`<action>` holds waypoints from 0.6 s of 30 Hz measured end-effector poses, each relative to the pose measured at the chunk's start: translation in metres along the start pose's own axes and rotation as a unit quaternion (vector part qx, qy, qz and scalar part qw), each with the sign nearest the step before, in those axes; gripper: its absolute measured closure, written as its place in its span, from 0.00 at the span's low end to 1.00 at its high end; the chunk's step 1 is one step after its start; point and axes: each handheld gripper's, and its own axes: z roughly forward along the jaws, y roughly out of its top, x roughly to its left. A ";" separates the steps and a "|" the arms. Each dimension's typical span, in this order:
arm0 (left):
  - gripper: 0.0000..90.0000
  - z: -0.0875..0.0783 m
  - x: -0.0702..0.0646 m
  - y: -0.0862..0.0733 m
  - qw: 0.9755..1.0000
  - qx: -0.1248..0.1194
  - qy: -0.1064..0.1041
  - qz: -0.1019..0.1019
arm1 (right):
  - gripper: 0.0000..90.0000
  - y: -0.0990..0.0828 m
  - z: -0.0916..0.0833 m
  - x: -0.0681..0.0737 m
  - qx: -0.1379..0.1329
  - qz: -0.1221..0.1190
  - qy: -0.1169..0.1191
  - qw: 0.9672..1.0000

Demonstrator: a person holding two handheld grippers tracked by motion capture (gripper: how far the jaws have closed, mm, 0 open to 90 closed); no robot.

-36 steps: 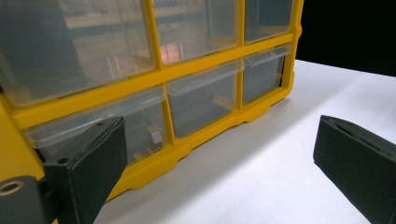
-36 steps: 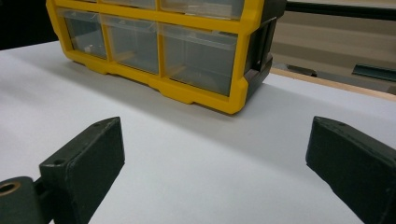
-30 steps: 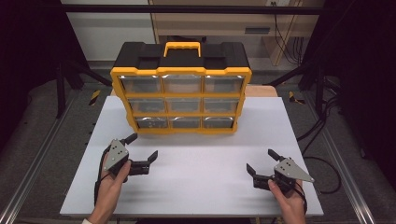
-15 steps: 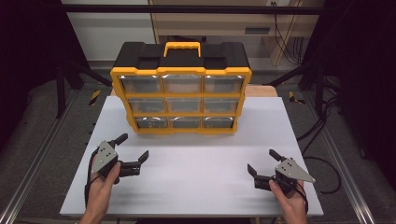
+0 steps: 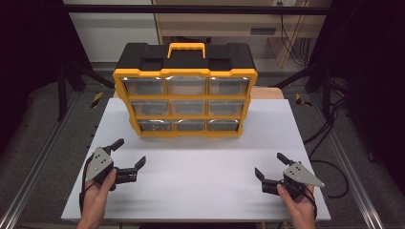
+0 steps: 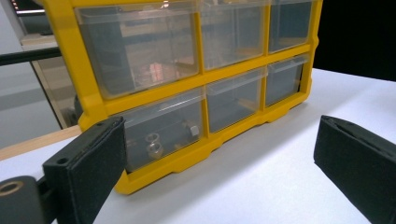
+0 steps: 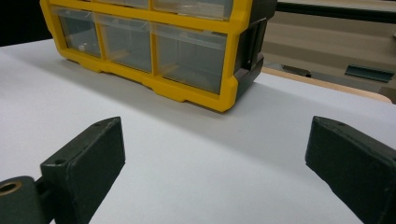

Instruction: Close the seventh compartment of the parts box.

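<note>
A yellow and black drawer cabinet (image 5: 185, 95) with clear drawers stands at the back of the white table (image 5: 205, 167). My left gripper (image 5: 130, 151) is held open over the table's front left, pointing at the cabinet's lower left corner. In the left gripper view its jaws (image 6: 219, 168) stand wide apart with nothing between them, and the bottom drawer (image 6: 161, 133) ahead holds small metal nuts (image 6: 153, 143). My right gripper (image 5: 269, 163) is open at the front right. In the right gripper view it (image 7: 219, 163) faces the cabinet's right end (image 7: 187, 51), well short of it.
The cabinet has a yellow carry handle (image 5: 186, 47) on its black top. Metal rails (image 5: 33, 162) run along both sides of the table, and cables (image 5: 329, 129) lie on the floor to the right. Bare white surface lies between the grippers and the cabinet.
My left gripper has shifted to the left, staying open. The right gripper has barely moved.
</note>
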 end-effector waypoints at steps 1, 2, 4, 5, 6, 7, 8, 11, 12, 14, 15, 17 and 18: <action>0.03 -0.001 0.001 -0.001 1.000 0.001 0.001 -0.001 | 0.06 0.000 -0.001 0.000 0.004 0.001 -0.002 1.000; 0.03 -0.002 0.001 -0.002 1.000 0.001 0.002 -0.002 | 0.06 0.000 -0.001 0.000 0.002 0.002 -0.002 1.000; 0.03 -0.003 0.003 -0.003 1.000 0.000 0.004 -0.004 | 0.06 0.000 -0.002 -0.001 0.002 0.002 -0.003 1.000; 0.03 -0.005 0.004 -0.004 1.000 -0.001 0.006 -0.004 | 0.06 0.000 -0.003 -0.002 0.001 0.002 -0.003 1.000; 0.03 -0.005 0.005 -0.004 1.000 -0.001 0.006 -0.005 | 0.06 0.000 -0.003 -0.002 0.002 0.005 -0.003 1.000; 0.03 -0.006 0.006 -0.005 1.000 -0.002 0.008 -0.008 | 0.06 0.000 -0.003 -0.003 0.000 0.001 -0.004 1.000; 0.03 -0.007 0.006 -0.005 1.000 -0.003 0.009 -0.010 | 0.06 0.000 -0.004 -0.004 0.001 0.002 -0.005 1.000; 0.03 -0.010 0.010 -0.007 1.000 -0.005 0.011 -0.011 | 0.06 0.000 -0.005 -0.005 -0.003 0.004 -0.005 1.000; 0.03 -0.011 0.011 -0.007 1.000 -0.005 0.013 -0.013 | 0.06 0.000 -0.005 -0.006 -0.003 0.004 -0.006 1.000; 0.03 -0.013 0.014 -0.009 1.000 -0.007 0.015 -0.014 | 0.06 0.000 -0.006 -0.006 -0.001 0.006 -0.006 1.000; 0.03 -0.014 0.015 -0.010 1.000 -0.007 0.016 -0.015 | 0.06 0.000 -0.006 -0.006 0.000 0.006 -0.005 1.000; 0.03 -0.015 0.017 -0.011 1.000 -0.007 0.017 -0.014 | 0.06 0.000 -0.006 -0.007 -0.004 0.007 -0.004 1.000; 0.03 -0.016 0.018 -0.012 1.000 -0.009 0.017 -0.016 | 0.06 0.000 -0.006 -0.007 -0.004 0.006 -0.005 1.000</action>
